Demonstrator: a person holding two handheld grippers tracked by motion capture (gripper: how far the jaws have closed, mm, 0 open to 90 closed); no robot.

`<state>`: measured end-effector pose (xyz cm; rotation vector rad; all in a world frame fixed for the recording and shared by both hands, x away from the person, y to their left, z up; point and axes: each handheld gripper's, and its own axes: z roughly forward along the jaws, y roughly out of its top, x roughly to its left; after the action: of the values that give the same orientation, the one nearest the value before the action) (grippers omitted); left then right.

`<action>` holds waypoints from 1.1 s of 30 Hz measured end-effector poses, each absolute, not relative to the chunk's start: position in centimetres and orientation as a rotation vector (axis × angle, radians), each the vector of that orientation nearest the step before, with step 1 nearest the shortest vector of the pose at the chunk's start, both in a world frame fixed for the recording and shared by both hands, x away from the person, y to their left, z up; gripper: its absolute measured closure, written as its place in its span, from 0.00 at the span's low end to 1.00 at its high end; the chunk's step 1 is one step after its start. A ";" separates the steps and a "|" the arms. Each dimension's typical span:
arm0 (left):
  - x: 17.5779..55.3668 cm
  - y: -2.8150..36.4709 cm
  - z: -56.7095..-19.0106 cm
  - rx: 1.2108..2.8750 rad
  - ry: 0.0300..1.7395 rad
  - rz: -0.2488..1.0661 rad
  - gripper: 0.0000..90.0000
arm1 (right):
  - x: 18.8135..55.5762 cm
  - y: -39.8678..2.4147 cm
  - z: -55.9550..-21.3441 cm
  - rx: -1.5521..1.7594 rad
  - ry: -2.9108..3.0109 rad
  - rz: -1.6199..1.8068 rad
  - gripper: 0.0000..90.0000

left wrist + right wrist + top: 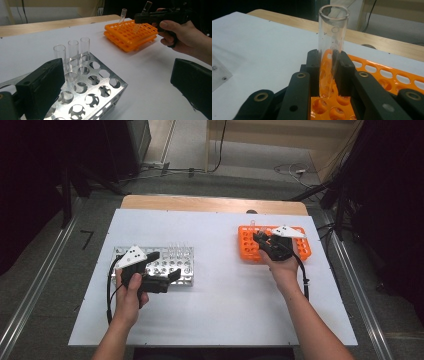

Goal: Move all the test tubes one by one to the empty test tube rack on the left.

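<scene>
Pinching one glass tube [332,47] in right gripper [329,75] over orange rack [387,75], another tube [122,15] standing there, three tubes [73,53] in metal rack [100,87], left gripper [117,87] spread, bare table [225,290] between.

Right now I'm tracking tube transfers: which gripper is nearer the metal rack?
Left. The left gripper hovers over the metal rack; the right gripper is across the table, at the orange rack.

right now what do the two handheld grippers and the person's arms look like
Both are black pistol-shaped handheld tools with two blocky black jaws. The left gripper and the right gripper each carry a pale three-cornered plate with dark dots on top, and a black cable trails from each. Round metal rivets mark the right one's linkage. The person's forearms are bare, with no sleeves or gloves.
</scene>
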<state>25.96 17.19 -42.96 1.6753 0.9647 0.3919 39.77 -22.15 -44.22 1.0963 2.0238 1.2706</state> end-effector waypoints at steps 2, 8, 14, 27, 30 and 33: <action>25.9 17.1 -42.9 1.674 0.961 0.391 0.00 | 39.2 -22.4 -44.0 1.092 2.023 1.285 0.82; 25.9 16.8 -42.8 1.677 0.950 0.393 0.00 | 37.4 -22.9 -43.6 1.070 2.026 1.314 0.82; 25.8 16.2 -42.7 1.690 0.937 0.387 0.00 | 35.4 -23.1 -43.3 1.036 2.049 1.321 0.82; 25.6 14.0 -42.6 1.742 0.880 0.353 0.00 | 30.6 -20.9 -43.9 0.923 2.128 1.322 0.81; 25.5 13.4 -42.6 1.750 0.866 0.342 0.00 | 29.7 -20.1 -43.9 0.895 2.151 1.318 0.81; 25.4 12.7 -42.4 1.764 0.853 0.335 0.00 | 29.0 -19.3 -43.9 0.877 2.172 1.323 0.82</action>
<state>25.42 12.67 -42.35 1.7641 0.8530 0.3347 29.00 -19.32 -43.86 0.8766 2.1718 1.3227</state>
